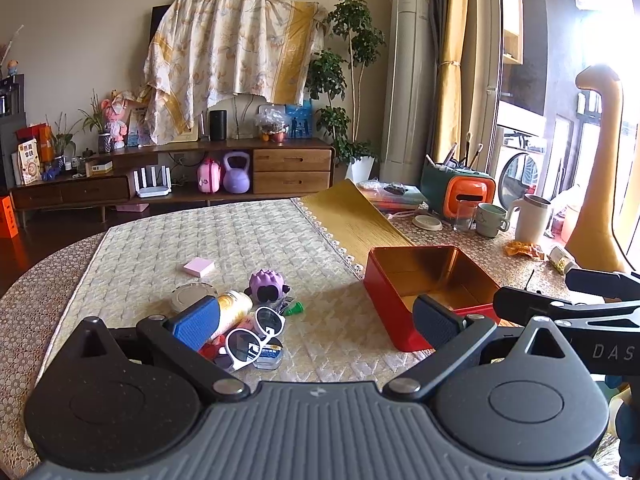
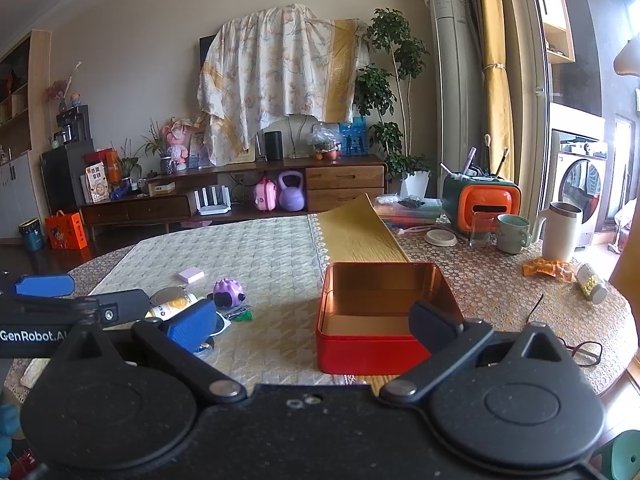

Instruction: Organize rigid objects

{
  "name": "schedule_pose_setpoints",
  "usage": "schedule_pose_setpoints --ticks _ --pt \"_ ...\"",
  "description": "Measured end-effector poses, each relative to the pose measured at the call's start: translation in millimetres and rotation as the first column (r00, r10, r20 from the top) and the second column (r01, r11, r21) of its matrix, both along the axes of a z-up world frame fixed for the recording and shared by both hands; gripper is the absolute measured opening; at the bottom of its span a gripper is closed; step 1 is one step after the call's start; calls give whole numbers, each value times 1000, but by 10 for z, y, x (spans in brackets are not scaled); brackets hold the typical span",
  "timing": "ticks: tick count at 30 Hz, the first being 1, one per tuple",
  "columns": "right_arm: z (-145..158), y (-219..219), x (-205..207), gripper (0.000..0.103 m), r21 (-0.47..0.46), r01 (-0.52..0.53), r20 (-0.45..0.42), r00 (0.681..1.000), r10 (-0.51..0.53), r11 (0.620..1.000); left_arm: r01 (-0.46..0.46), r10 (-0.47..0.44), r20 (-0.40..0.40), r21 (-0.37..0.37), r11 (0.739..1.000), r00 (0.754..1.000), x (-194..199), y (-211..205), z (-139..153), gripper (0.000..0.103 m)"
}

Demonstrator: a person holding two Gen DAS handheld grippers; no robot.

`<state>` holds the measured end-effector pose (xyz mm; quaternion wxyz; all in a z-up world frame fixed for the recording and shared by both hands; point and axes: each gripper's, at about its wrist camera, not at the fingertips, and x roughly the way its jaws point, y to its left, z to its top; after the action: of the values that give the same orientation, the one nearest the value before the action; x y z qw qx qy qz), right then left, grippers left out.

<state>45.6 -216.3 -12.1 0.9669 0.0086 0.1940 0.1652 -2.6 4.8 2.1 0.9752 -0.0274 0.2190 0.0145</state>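
Nearest the lens, the left gripper shows two ribbed pads, blue on the left and dark on the right, spread wide with nothing between them. Its blue pad overlaps a heap of small rigid items: white-framed sunglasses with dark lenses, a yellow-and-white cylindrical can lying on its side, a round silver-lidded tin, a small round tin just near of the sunglasses, a purple knobbed toy with dark eye patches, and a green pointed piece. A pink square pad lies apart, farther off. The dark pad stands in front of the near wall of a red metal box, open-topped, rectangular with rounded corners and a glossy gold interior, well right of the heap.

From the right wrist view, the right gripper is likewise wide open and holds nothing; the red box sits between its pads, slightly toward the dark one. Everything rests on a cream woven cloth with a lace edge, over a round table with a honeycomb-patterned cover
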Motion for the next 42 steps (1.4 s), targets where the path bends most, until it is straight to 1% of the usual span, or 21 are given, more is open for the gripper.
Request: schedule_pose_setpoints --ticks 4,10,16,24,33,39,42 --pt "-29 -20 31 103 -4 -8 -4 1000 8 1000 -10 10 1 19 1000 1000 -15 -24 17 103" --pt "-73 28 49 103 -15 -28 -15 999 28 999 -29 29 -5 28 999 1000 -17 -6 18 103" --pt "-65 92 60 103 -34 -49 -8 999 49 998 -72 70 22 64 995 997 -62 11 49 103" --pt "-79 117 56 103 -41 -49 -9 999 49 998 -73 72 17 60 996 997 -75 22 41 103" --pt "-118 213 106 103 -64 -64 -26 998 63 996 -63 64 -19 21 998 998 -3 140 -61 103" --pt "-169 262 255 103 -72 -102 -43 994 99 992 -80 78 -62 -28 996 995 117 303 -157 103" --pt "-219 324 352 103 -81 -142 -64 988 137 987 -84 81 -77 -42 996 994 183 434 -233 103"
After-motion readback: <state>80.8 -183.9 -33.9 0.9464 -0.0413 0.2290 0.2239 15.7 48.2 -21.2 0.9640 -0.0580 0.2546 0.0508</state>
